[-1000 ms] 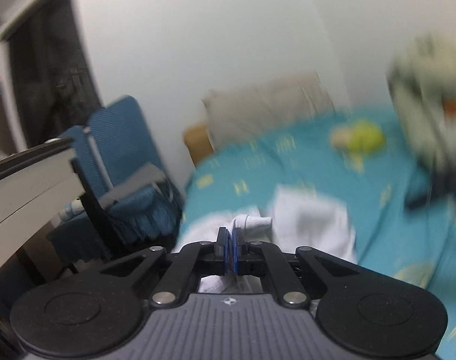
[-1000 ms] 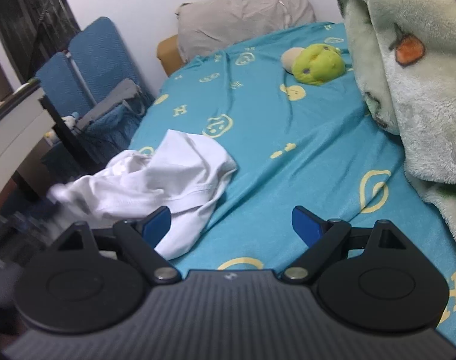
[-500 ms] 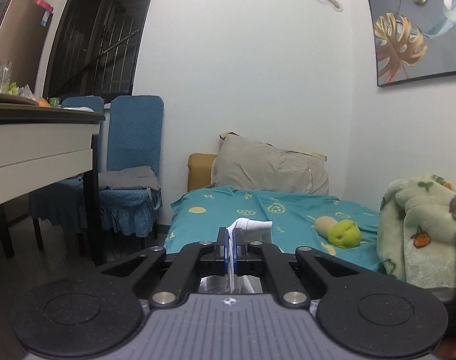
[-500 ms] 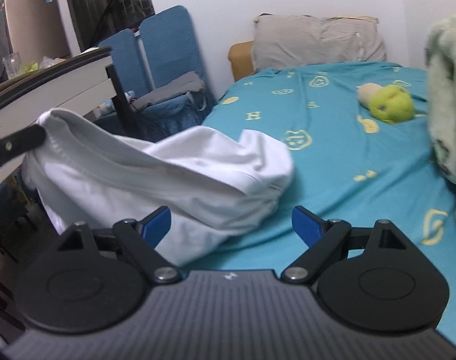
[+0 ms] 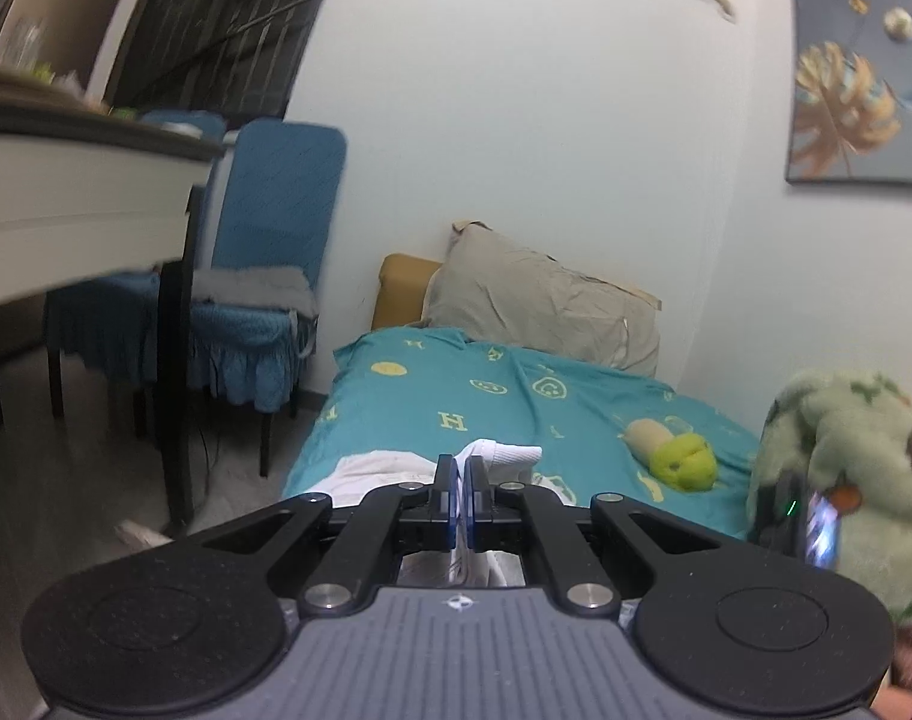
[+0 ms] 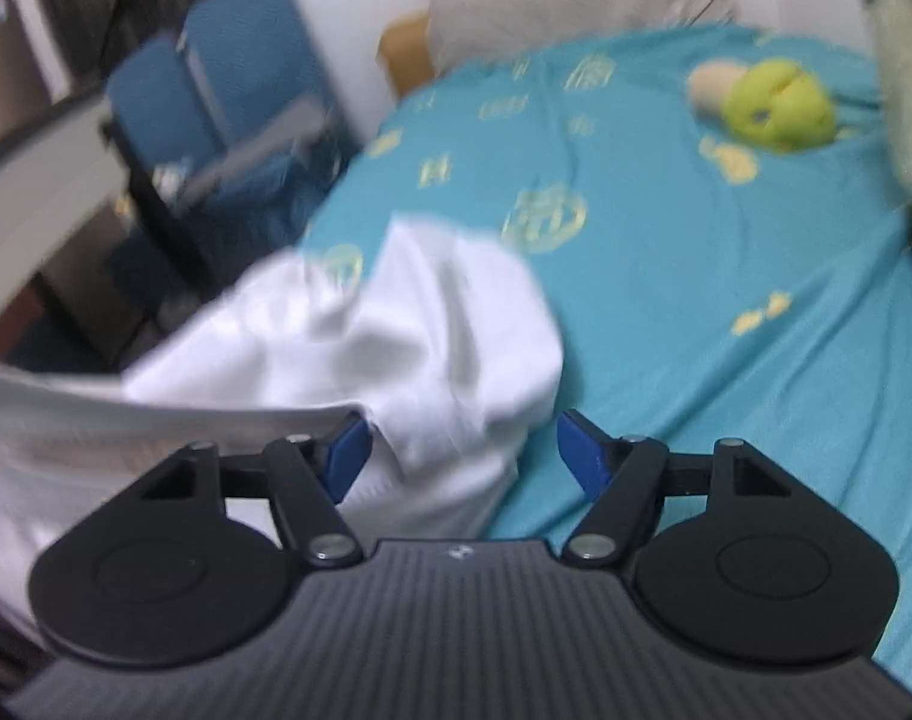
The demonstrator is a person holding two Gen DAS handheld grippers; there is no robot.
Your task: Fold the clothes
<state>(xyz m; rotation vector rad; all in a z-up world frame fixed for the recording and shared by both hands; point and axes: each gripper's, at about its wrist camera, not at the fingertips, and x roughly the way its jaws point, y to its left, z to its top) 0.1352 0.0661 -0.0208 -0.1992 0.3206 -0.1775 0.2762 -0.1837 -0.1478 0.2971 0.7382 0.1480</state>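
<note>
A white garment (image 6: 432, 324) lies bunched at the near left edge of the teal bed sheet (image 6: 696, 276), and part of it stretches off to the left. My left gripper (image 5: 461, 489) is shut on a hem of that white garment (image 5: 504, 456), which pokes up beyond the blue pads. My right gripper (image 6: 465, 450) hovers low over the bunched cloth. Its jaws are closing, with white fabric lying between the blue pads and not pressed by them.
A grey pillow (image 5: 540, 306) leans at the head of the bed. A green plush toy (image 6: 774, 102) lies on the sheet and a fuzzy green blanket (image 5: 846, 468) is heaped at the right. Blue chairs (image 5: 258, 276) and a white table (image 5: 78, 210) stand at the left.
The left gripper has rolled and shifted while keeping its hold on the hem. The right gripper has dropped closer to the bunched garment, and its pads have come nearer together.
</note>
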